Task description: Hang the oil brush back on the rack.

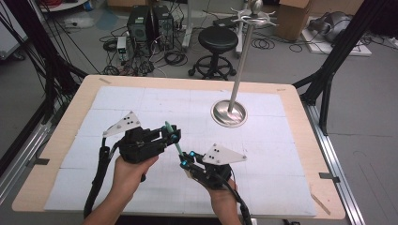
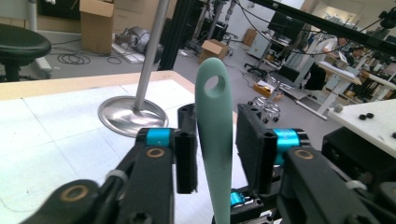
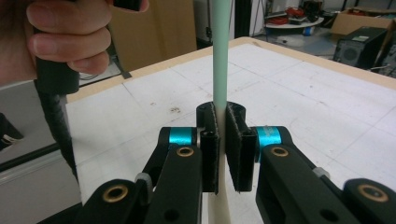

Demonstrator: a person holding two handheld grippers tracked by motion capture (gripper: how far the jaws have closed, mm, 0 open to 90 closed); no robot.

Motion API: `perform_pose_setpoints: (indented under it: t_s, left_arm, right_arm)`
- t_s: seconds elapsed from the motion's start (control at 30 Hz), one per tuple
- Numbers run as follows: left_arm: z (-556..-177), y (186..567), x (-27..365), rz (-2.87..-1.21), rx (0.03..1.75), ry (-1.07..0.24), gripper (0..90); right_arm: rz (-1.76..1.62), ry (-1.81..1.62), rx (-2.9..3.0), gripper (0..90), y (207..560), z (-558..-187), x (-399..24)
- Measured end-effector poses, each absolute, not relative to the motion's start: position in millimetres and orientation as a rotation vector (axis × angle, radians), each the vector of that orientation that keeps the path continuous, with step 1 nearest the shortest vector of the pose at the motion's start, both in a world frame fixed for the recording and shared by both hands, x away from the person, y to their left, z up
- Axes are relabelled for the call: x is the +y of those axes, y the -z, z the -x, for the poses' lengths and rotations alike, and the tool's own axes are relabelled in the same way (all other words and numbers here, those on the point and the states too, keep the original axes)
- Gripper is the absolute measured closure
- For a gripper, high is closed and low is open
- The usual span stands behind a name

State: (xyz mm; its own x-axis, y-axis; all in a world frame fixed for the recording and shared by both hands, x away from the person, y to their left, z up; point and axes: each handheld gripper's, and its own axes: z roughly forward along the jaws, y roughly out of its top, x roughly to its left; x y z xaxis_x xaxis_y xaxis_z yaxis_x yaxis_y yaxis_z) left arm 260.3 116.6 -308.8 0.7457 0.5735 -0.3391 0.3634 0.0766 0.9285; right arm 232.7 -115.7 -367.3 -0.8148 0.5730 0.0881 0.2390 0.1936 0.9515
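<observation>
The right gripper has its jaws clamped on the lower part of a pale green spatula handle, seen just below the middle of the right gripper view, with the pads pressed flat on both sides. In the left gripper view, the handle with its hanging hole at the tip stands between the jaws of the left gripper; one pad seems to be touching it, while a gap is seen on the other side, so no firm hold is shown there.

In the high view, the handle is held above the worktop, left of centre, bridging the left gripper and the right gripper. A steel stand with hooks at its top rises at the upper right.

The step in hand is judged to be a handover to the left gripper. It is best done by keeping the right grip steady until both left pads are seated squarely below the hole. The hole should be left free, since it would be needed for a hook. Twisting should be avoided during release.
</observation>
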Motion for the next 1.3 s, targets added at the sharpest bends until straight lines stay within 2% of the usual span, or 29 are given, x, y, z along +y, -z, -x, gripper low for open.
perform_pose_setpoints:
  t_s: [0.27,0.3,0.33,0.37,0.4,0.47,0.57,0.7,0.83,1.13,1.23,1.27,1.3]
  left_arm:
    - [-262,308,119,-1.524,0.759,-0.108,76.5]
    - [-262,307,122,-1.53,0.734,-0.102,76.7]
    - [-262,307,122,-1.53,0.734,-0.102,76.6]
    - [-263,307,124,-1.538,0.709,-0.087,76.7]
    - [-263,307,125,-1.54,0.689,-0.077,76.7]
    - [-263,306,128,-1.547,0.63,-0.04,76.7]
    - [-263,306,133,-1.564,0.539,0.006,76.7]
    - [-261,306,136,-1.575,0.433,0.07,76.6]
    - [-258,306,136,-1.57,0.329,0.128,76.6]
    - [-254,305,137,-1.553,0.229,0.188,76.6]
    - [-254,304,137,-1.542,0.22,0.206,76.6]
    - [-254,304,137,-1.545,0.214,0.208,76.6]
    - [-254,304,136,-1.549,0.214,0.214,76.6]
  right_arm:
    - [-0.749,-1.653,2.181,83.8,366,-231,-115]
    - [-0.746,-1.693,2.195,69.4,365,-231,-117]
    - [-0.746,-1.693,2.195,69.4,365,-231,-117]
    - [-0.733,-1.734,2.223,57.8,365,-231,-120]
    - [-0.733,-1.734,2.223,57.8,365,-231,-120]
    - [-0.675,-1.831,2.261,48.5,365,-233,-131]
    - [-0.589,-1.969,2.322,46.9,365,-240,-145]
    - [-0.528,-2.051,2.36,46.8,363,-244,-152]
    - [-0.396,-2.11,2.399,50.6,362,-245,-152]
    - [-0.248,-2.187,2.507,59.4,366,-247,-137]
    - [-0.191,-2.216,2.55,67.9,368,-248,-131]
    - [-0.191,-2.216,2.55,67.9,368,-248,-131]
    - [-0.16,-2.226,2.545,79.7,368,-247,-130]
